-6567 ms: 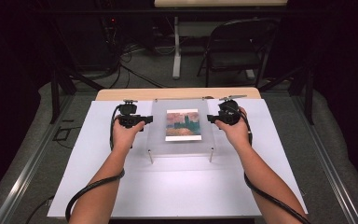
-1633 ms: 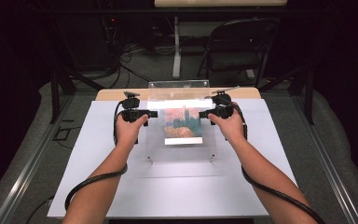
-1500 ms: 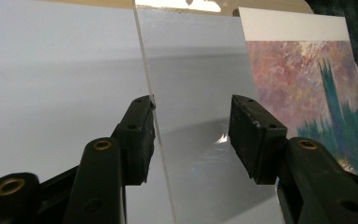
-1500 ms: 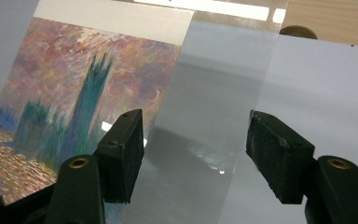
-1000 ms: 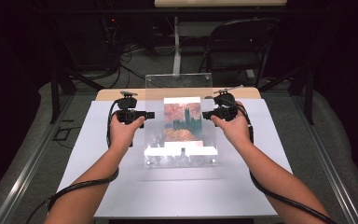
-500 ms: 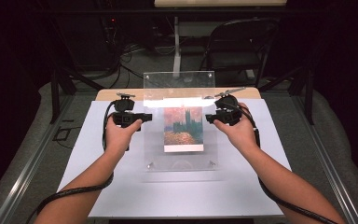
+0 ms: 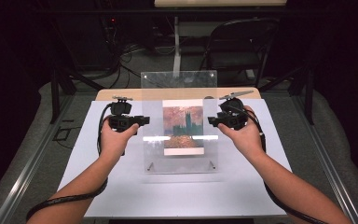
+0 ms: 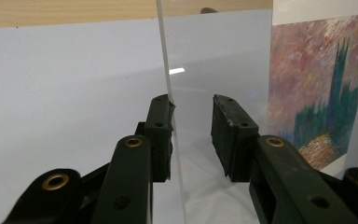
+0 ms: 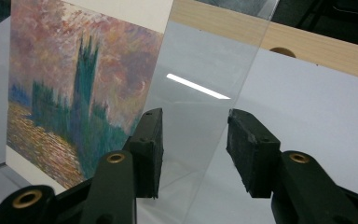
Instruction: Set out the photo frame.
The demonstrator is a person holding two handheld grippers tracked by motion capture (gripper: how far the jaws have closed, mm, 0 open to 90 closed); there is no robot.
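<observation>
A clear acrylic sheet (image 7: 154, 93) stands tilted up on the white table, its lower edge near two small bolts (image 7: 150, 165). A painted print of towers under a pink sky (image 7: 182, 128) rises with it. My left gripper (image 7: 145, 120) straddles the sheet's left edge (image 8: 165, 70). Its jaws have just been closing; one pad (image 8: 161, 135) touches the sheet, while the other stands apart. My right gripper (image 7: 210, 121) straddles the right edge (image 9: 205, 70). Those jaws have also been closing, with gaps on both sides. The print (image 9: 74, 84) shows to the left of the right gripper's (image 9: 193, 149) jaws.
A white board (image 7: 98, 186) covers the table, with a wooden strip (image 7: 121, 94) at its far edge. A dark folding chair (image 7: 242, 46) and floor cables lie beyond. Metal rails (image 7: 28, 163) run along both sides.
The sheet has swung from lying flat to standing steeply, the print rising with it. Both hands have lifted and drawn slightly toward the near side.
</observation>
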